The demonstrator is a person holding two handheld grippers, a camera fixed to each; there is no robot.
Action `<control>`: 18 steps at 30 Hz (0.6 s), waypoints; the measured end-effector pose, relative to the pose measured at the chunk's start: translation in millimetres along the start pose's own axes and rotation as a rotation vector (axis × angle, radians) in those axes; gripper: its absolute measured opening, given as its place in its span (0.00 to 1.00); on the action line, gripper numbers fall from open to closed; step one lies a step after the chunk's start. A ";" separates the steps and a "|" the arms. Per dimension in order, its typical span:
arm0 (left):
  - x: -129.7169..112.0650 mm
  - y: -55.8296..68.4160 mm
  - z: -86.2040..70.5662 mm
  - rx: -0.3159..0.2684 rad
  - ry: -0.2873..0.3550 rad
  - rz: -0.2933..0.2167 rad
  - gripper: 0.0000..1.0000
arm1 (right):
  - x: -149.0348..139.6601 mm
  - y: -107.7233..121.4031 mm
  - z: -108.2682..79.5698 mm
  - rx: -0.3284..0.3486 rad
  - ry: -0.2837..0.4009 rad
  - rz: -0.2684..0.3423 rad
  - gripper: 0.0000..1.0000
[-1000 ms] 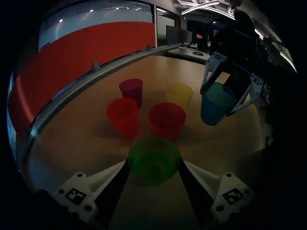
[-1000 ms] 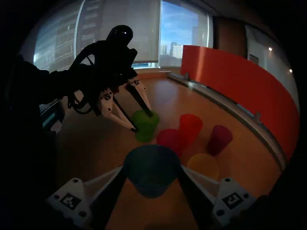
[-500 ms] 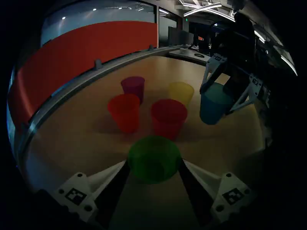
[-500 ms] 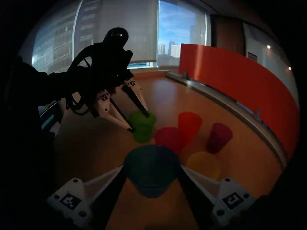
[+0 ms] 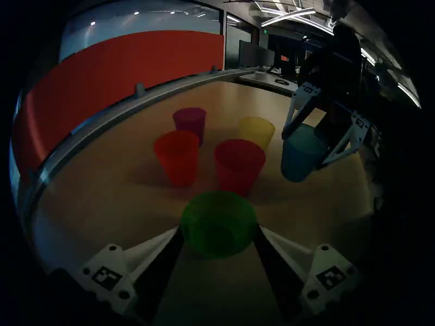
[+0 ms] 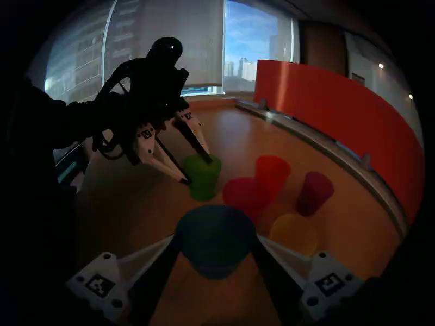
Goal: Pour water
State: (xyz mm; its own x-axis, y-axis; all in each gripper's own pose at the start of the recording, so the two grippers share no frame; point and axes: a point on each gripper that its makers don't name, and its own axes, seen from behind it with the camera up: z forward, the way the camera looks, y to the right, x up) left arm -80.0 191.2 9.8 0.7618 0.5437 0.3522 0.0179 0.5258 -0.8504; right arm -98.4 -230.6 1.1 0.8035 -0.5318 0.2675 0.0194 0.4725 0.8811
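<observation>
Left hand-held gripper [image 5: 217, 231]: its fingers are pressing on opposite sides of the green cup [image 5: 218, 223], open only as wide as the cup and clamping it just under the rim.
Right hand-held gripper [image 6: 215, 239]: it is gripping the blue cup [image 6: 215, 244] the same way, with a finger bearing on each side of the wall.
Why held so: a grip high on a tapered cup is likely keeping it from slipping down and leaving the mouth clear for pouring.
Position of the held cups: both are facing each other across the desk [image 5: 103, 190], near its front edge. The blue cup is leaning slightly in the left gripper view. I cannot tell whether either cup is touching the desk.
Water: the light is too dim to tell whether either cup is holding any.
Waiting cups: a red cup [image 5: 239, 163], an orange cup [image 5: 176, 157], a purple cup [image 5: 189, 122] and a yellow cup [image 5: 255, 130] are standing upright in a close cluster mid-desk. The purple one is nearest the far edge beside the red partition [image 5: 109, 70]. Grouped this way, they are probably serving as pour targets.
Materials and shapes: the cups are looking like smooth, translucent plastic, round and narrowing toward the base. The desk is showing a flat, pale wood finish.
Person: a dark sleeve and hand [image 6: 117, 117] are holding the left hand-held gripper.
</observation>
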 end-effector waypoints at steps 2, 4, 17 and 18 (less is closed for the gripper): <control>-1.4 0.0 -0.2 0.001 -0.005 0.001 0.89 | -1.0 -0.6 1.2 0.001 -0.001 0.002 0.92; -3.2 -0.2 -0.3 0.002 -0.011 0.002 0.89 | -2.3 -1.2 2.6 0.002 -0.001 0.004 0.92; -12.0 -4.8 -6.3 0.025 -0.029 -0.003 0.89 | -10.8 -4.1 15.9 0.011 0.005 0.011 0.92; -13.0 -5.3 -7.1 0.027 -0.029 -0.004 0.89 | -12.0 -4.4 16.9 0.011 0.004 0.012 0.92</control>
State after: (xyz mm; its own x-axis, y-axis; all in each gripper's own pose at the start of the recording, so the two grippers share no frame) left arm -85.4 176.6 6.9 0.7425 0.5601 0.3672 0.0030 0.5455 -0.8381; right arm -118.2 -238.2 0.7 0.8062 -0.5231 0.2763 0.0031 0.4708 0.8822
